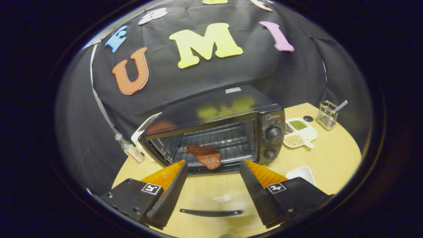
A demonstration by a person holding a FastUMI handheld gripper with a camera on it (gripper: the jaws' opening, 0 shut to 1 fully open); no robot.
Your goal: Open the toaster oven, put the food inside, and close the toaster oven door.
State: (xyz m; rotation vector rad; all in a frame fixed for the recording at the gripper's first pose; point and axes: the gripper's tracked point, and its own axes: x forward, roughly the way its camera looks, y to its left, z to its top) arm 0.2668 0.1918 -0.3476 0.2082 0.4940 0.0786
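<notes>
Your gripper (213,165) stands with its fingers spread wide and holds nothing. The toaster oven (218,132) sits just beyond the fingertips on the wooden table (333,158), its glass door (211,205) lowered flat between the fingers. The piece of meat (205,156) lies on the oven's wire rack, near the front edge. A divided dish of grains (299,133) rests beside the oven's knobs.

divided dish (300,133) – wire holder (326,116) | small bottle (131,149) | white tray (301,174)
</notes>
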